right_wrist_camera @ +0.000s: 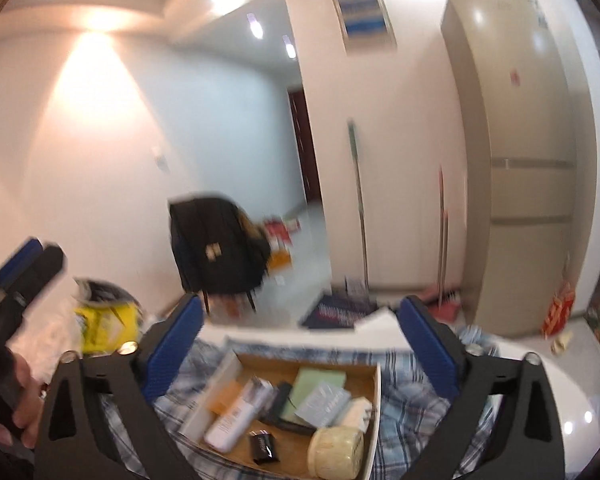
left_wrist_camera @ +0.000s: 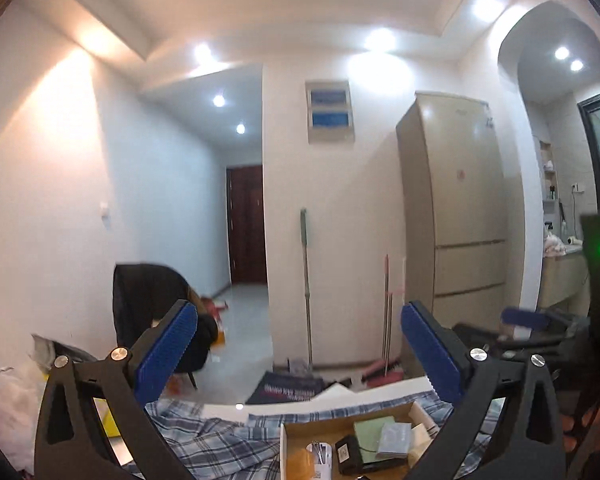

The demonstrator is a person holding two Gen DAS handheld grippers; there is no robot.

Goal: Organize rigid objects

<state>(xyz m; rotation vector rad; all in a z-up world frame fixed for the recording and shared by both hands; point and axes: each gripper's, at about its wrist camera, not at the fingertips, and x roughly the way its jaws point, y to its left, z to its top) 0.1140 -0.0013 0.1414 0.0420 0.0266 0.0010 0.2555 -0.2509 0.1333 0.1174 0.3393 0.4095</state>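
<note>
An open cardboard box (right_wrist_camera: 312,360) lies on a blue plaid cloth (right_wrist_camera: 412,412) below both grippers. It holds several rigid items: a white bottle (right_wrist_camera: 236,420), a round cream jar (right_wrist_camera: 336,452), a green card (right_wrist_camera: 320,380), a silver packet (right_wrist_camera: 324,400) and a small black box (right_wrist_camera: 265,446). My right gripper (right_wrist_camera: 300,340) hangs above the box, open and empty. My left gripper (left_wrist_camera: 298,344) is raised and points level at the room, open with nothing between its blue pads; only the box (left_wrist_camera: 300,428) and the green card (left_wrist_camera: 374,432) show beneath it. A hand (right_wrist_camera: 20,400) holds the left gripper's handle.
A chair draped with a black jacket (left_wrist_camera: 156,312) stands on the floor at left. A beige fridge (left_wrist_camera: 456,208), a mop (left_wrist_camera: 306,280) and a red broom (left_wrist_camera: 388,320) stand against the far wall. A yellow bag (right_wrist_camera: 104,320) sits left of the cloth.
</note>
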